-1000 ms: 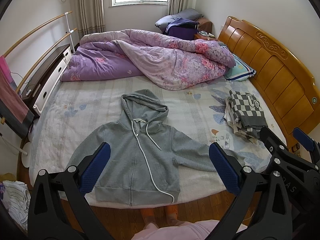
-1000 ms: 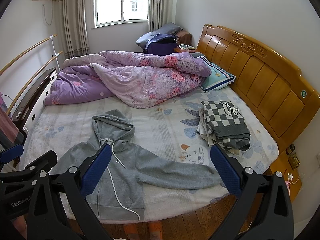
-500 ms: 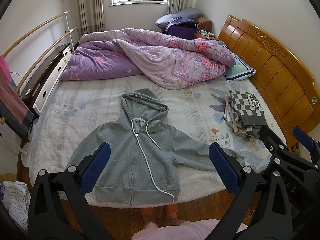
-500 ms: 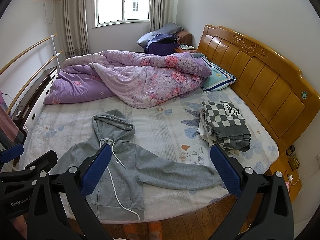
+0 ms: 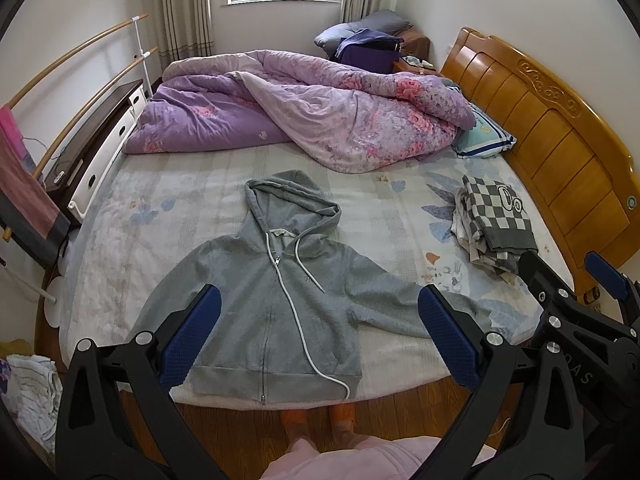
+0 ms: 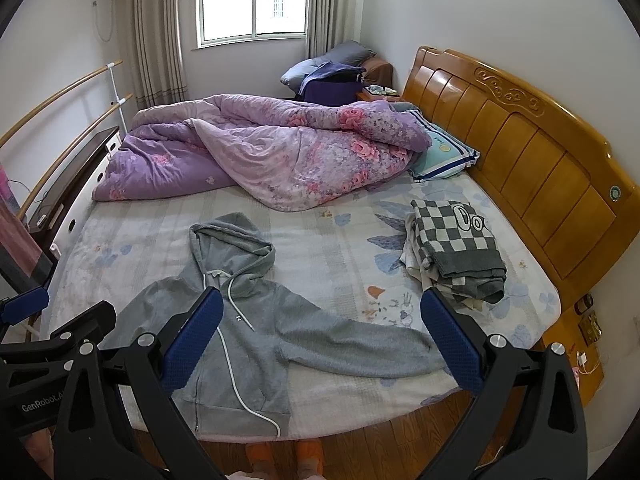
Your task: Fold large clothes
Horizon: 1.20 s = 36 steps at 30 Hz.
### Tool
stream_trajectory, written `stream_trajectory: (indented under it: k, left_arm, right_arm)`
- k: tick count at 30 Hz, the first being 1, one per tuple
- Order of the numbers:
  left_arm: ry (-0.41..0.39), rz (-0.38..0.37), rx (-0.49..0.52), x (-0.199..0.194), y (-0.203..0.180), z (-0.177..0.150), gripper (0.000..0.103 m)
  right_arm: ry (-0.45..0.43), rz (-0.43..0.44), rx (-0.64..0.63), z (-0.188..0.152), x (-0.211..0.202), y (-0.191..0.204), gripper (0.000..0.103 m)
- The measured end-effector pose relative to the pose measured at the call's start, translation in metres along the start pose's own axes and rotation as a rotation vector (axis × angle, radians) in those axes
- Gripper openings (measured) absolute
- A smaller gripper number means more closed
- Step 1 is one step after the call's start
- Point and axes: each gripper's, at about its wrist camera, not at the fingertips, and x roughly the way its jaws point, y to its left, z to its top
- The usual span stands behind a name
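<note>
nothing moved | grey hoodie point(image 5: 276, 300) flat, zipped | left gripper point(image 5: 318, 334), right gripper point(image 6: 320, 340) wide apart, empty

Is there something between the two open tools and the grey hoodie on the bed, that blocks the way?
Nothing visible does. The grey hoodie lies flat and uncovered near the bed's front edge, below the left tool and right tool. The checkered folded pile lies apart, toward the headboard.

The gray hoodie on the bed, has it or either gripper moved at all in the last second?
Nothing visibly changed. The gray hoodie still lies flat and unfolded, and the left gripper and right gripper still hover open above it.
</note>
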Motion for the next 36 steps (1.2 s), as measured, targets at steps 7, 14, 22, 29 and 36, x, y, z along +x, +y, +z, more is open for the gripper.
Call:
stream_trajectory:
  k: [7, 14, 22, 29, 36]
  left_arm:
    - [0.021, 0.027, -0.032, -0.005, 0.002, 0.001, 0.098]
    - [0.05, 0.061, -0.086, -0.007, 0.004, 0.002, 0.098]
    - [0.078, 0.062, -0.192, -0.004, 0.014, -0.004, 0.098]
    - [0.053, 0.075, -0.25, -0.006, 0.031, -0.006, 0.098]
    - [0.07, 0.111, -0.249, 0.012, 0.056, 0.007, 0.098]
  right_arm:
    - [0.02, 0.049, -0.015, -0.002, 0.004, 0.0, 0.096]
    - [0.06, 0.143, -0.022, 0.003, 0.014, -0.002, 0.096]
    - [0.088, 0.254, -0.064, 0.007, 0.029, -0.001, 0.096]
    - [0.064, 0.449, -0.041, 0.011, 0.041, 0.003, 0.096]
    - [0.07, 0.498, -0.058, 0.017, 0.047, 0.039, 0.096]
